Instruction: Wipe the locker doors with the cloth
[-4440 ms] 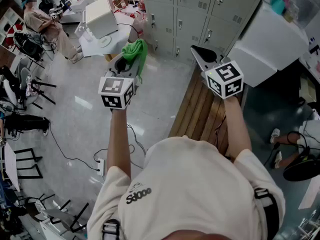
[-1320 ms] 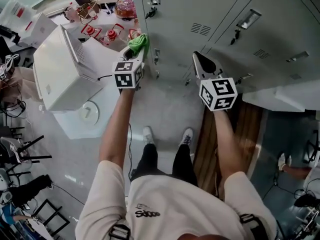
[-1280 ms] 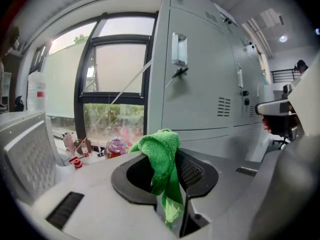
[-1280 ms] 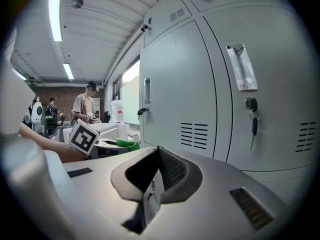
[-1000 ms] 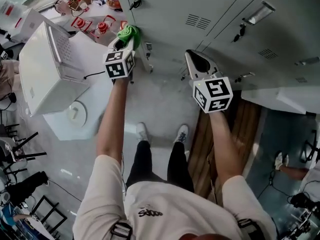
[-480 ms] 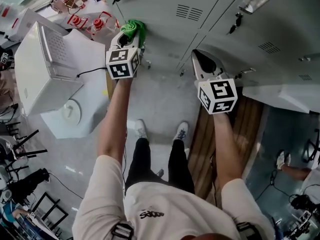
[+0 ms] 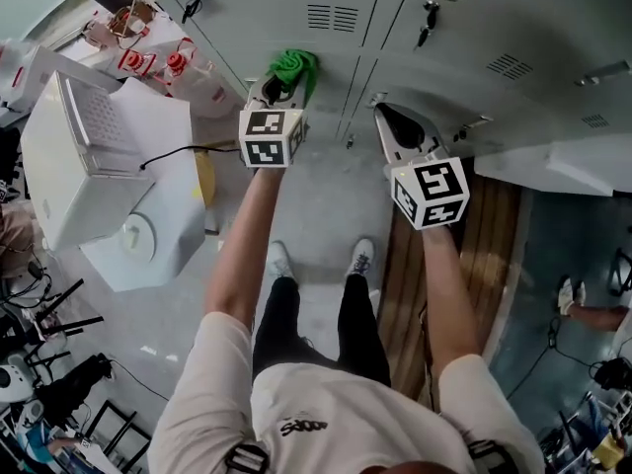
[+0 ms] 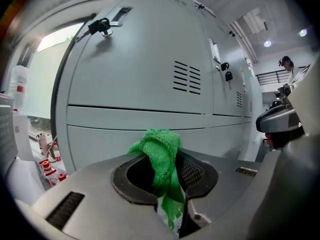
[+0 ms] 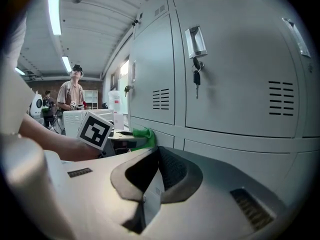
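Green cloth (image 8: pixel 161 156) (grey locker doors (image 8: pixel 135 79) behind).

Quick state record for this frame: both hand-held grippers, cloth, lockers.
left hand-held gripper: shut on green cloth
right hand-held gripper: shut, empty, held near the lockers
cloth position: up at a grey locker door; contact unclear
lockers: doors in view closed; key hanging in one lock
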### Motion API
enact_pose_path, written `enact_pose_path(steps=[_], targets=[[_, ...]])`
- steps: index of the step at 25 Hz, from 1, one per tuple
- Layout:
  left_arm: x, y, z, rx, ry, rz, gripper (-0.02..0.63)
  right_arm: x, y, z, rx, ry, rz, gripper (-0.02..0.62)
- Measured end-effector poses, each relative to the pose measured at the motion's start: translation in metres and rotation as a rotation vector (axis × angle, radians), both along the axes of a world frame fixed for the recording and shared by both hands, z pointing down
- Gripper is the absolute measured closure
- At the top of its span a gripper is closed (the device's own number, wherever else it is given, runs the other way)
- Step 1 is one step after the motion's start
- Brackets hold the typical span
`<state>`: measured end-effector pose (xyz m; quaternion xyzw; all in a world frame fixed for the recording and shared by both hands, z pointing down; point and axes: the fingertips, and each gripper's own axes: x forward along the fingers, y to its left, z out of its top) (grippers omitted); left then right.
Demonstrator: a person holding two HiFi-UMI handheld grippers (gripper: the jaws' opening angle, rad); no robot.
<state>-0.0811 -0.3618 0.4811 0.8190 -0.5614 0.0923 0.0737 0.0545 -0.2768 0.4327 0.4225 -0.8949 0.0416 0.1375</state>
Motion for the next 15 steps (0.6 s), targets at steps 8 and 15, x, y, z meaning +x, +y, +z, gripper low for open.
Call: enact_pose_path(steps=[8, 15], targets=[[0.103, 0.006, 0.008, 0.01, -0.046, 0.219, 0.506, 0.026, 0.019, 0.002, 0.012, 0.019, 0.035, 0.586], [0.101, 0.006, 0.031, 0.019, -0.042, 0.235, 0.511, 0.027, 0.02, 0.013, 0.002, 0.02, 0.061, 0.588]])
